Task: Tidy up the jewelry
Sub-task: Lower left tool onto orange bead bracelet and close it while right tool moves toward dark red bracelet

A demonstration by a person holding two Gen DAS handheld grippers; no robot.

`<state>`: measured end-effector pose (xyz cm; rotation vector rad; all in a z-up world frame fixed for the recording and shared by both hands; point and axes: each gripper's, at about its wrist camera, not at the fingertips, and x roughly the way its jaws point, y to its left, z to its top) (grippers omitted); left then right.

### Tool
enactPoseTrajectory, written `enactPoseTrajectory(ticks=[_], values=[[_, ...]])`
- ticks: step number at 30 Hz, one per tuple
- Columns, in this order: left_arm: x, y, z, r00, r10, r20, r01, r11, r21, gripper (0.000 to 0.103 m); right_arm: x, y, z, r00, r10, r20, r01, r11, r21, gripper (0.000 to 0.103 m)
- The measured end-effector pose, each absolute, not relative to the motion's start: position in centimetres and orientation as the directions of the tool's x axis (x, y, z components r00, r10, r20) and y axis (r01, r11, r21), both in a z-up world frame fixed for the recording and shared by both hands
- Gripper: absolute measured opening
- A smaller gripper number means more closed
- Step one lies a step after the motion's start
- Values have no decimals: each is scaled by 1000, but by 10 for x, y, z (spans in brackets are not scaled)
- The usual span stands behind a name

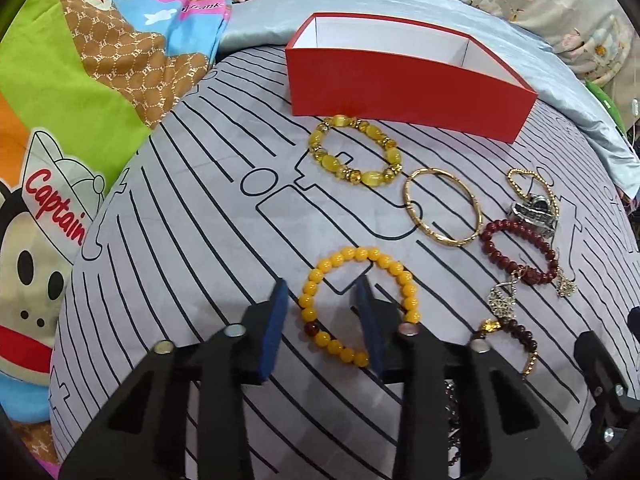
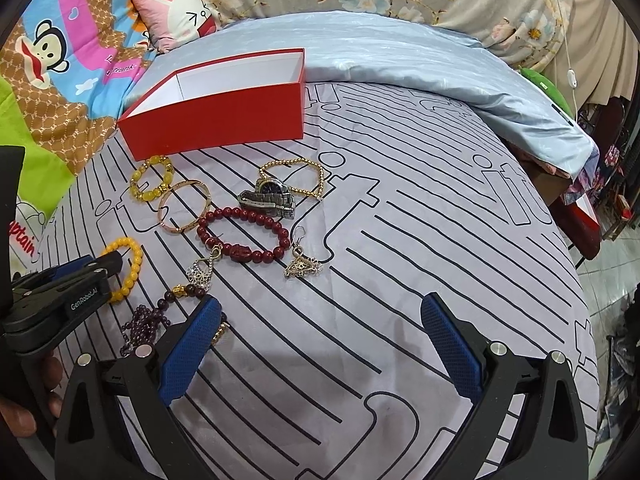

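The left hand-held gripper straddles the yellow bead bracelet on the bed, pads not yet pinching; the right hand-held gripper gapes empty.

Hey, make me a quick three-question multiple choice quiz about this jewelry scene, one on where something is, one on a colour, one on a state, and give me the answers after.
1. Where does the amber-yellow bead bracelet lie?
A. inside the box
B. just in front of the red box
C. on the pillow

2. What colour is the box inside?
A. white
B. black
C. green

3. How does the left gripper stand to the orange bead bracelet?
A. far from it
B. holding it in the air
C. one of its fingers inside the loop, one outside

Answers: B, it lies on the sheet by the box's front wall; A, the inner walls show white; C, the blue pads straddle the beads.
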<state>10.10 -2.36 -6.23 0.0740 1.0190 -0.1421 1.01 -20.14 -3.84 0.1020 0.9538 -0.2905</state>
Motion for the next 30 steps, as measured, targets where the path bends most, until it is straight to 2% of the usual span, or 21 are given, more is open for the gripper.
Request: enactPoseTrajectory(ticks=[1, 3, 26, 30], values=[[101, -24, -62, 514, -92, -853, 157, 988, -12, 17, 10, -201, -38, 548, -196, -813, 289, 957, -36, 96], [102, -22, -61, 505, -117, -855, 165, 986, -38, 8, 10, -201, -38, 552, -191, -811, 287, 957, -30, 96], [74, -5, -26, 557, -136, -819, 158, 986, -56, 7, 6, -201, -23, 591, -167, -789, 267, 964, -5, 96], [75, 1, -25, 558, -131, -819, 146, 988, -59, 7, 19, -204, -22, 602, -129, -788, 248, 968, 31, 87]])
